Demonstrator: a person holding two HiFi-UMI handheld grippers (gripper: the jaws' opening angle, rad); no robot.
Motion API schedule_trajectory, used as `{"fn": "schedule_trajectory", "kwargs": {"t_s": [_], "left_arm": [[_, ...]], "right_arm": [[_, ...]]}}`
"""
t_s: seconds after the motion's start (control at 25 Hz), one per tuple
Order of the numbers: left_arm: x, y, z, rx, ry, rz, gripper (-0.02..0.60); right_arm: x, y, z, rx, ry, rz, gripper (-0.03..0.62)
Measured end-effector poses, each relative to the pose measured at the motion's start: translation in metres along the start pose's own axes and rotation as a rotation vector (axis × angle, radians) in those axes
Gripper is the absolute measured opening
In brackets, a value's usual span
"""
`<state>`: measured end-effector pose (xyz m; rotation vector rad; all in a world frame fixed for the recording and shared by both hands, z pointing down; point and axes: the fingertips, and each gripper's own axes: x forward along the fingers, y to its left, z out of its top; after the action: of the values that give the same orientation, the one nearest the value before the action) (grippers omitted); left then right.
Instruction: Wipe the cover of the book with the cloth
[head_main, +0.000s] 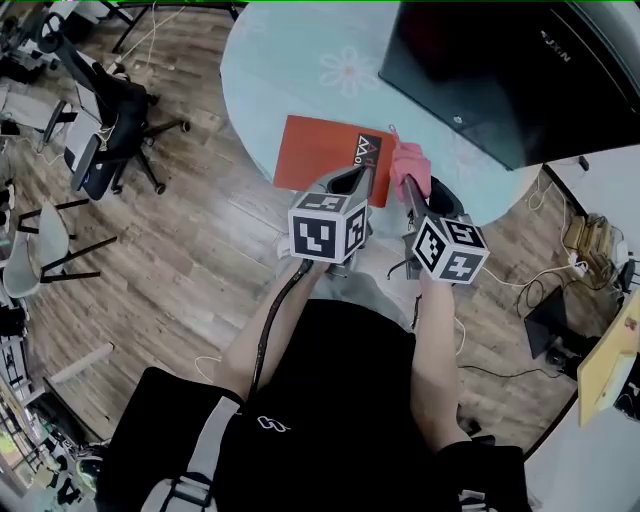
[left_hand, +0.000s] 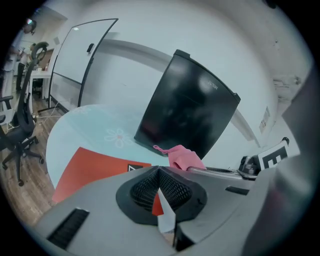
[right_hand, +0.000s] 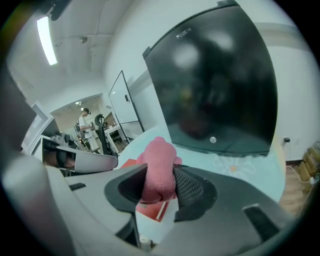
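A red book (head_main: 320, 155) lies flat on the pale blue round table (head_main: 290, 60), near its front edge. My right gripper (head_main: 410, 185) is shut on a pink cloth (head_main: 408, 163), which hangs just off the book's right end. In the right gripper view the cloth (right_hand: 159, 170) fills the jaws, with the book (right_hand: 150, 209) below. My left gripper (head_main: 352, 182) is over the book's near right corner, shut on nothing. From the left gripper view I see the book (left_hand: 90, 167) and the cloth (left_hand: 184, 157) ahead.
A large black monitor (head_main: 510, 70) lies tilted on the table behind the book. Office chairs (head_main: 110, 125) stand on the wood floor to the left. Cables and a box (head_main: 580, 235) lie on the floor to the right. A whiteboard (left_hand: 82, 55) stands far back.
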<state>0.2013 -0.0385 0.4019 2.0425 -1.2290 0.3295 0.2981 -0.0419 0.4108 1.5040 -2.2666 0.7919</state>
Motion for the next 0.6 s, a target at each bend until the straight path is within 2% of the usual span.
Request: {"fn": "schedule_trajectory", "kwargs": {"t_s": [0.36,0.6], "left_arm": [[-0.037,-0.002,0.077,0.058,-0.209,0.041,0.012],[-0.069,-0.019,0.137,0.135,-0.365,0.050,0.012]], "right_arm": [[-0.008,0.033,0.084,-0.079,-0.190,0.095,0.156],[-0.032,0.056,0.141,-0.119,-0.343,0.157,0.156]]}}
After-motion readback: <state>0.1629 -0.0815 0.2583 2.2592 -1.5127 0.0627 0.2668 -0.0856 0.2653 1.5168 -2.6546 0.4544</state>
